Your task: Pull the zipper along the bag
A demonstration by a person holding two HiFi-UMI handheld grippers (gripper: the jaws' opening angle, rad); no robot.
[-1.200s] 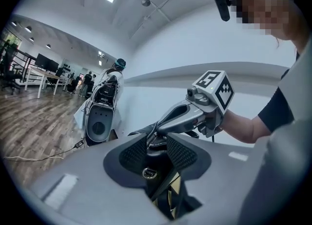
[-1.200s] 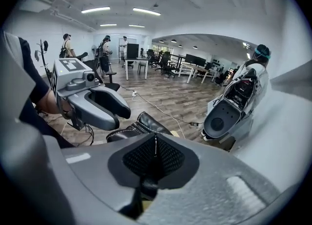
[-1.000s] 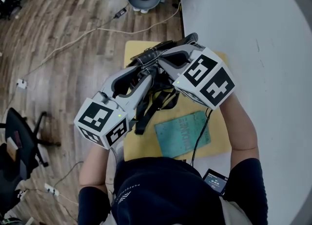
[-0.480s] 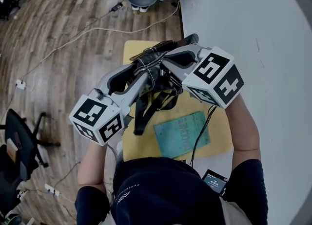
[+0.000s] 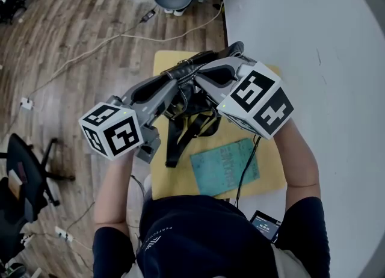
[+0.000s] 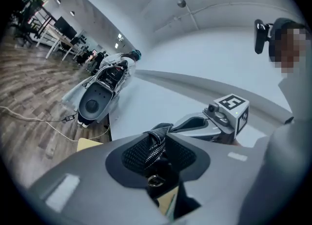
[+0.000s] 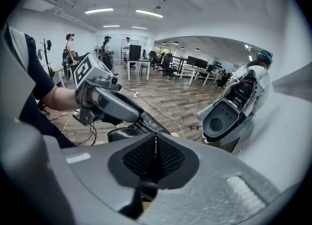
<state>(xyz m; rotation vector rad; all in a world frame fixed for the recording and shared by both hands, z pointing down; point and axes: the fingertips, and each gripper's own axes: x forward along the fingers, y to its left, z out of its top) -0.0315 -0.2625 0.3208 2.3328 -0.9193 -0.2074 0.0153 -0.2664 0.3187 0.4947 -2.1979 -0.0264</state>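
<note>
Above the yellow mat (image 5: 180,182) at the edge of the white worktop (image 5: 307,36), the black bag (image 5: 191,120) is held up between both grippers, its straps hanging over the mat. The left gripper (image 5: 177,78) has just been closing its jaws; the bag's stitched edge (image 6: 155,143) stands between them, with the pads against it on both sides. The right gripper (image 5: 201,77) has its jaws almost together, pinching the thin zipper pull (image 7: 156,143). In the head view, the grippers and their marker cubes (image 5: 111,131) cover much of the bag. A teal booklet (image 5: 224,167) lies on the mat just beside the straps, and a black cable (image 5: 245,174) crosses its right end. An office chair (image 5: 24,171) stands on the wood floor (image 5: 72,60).
</note>
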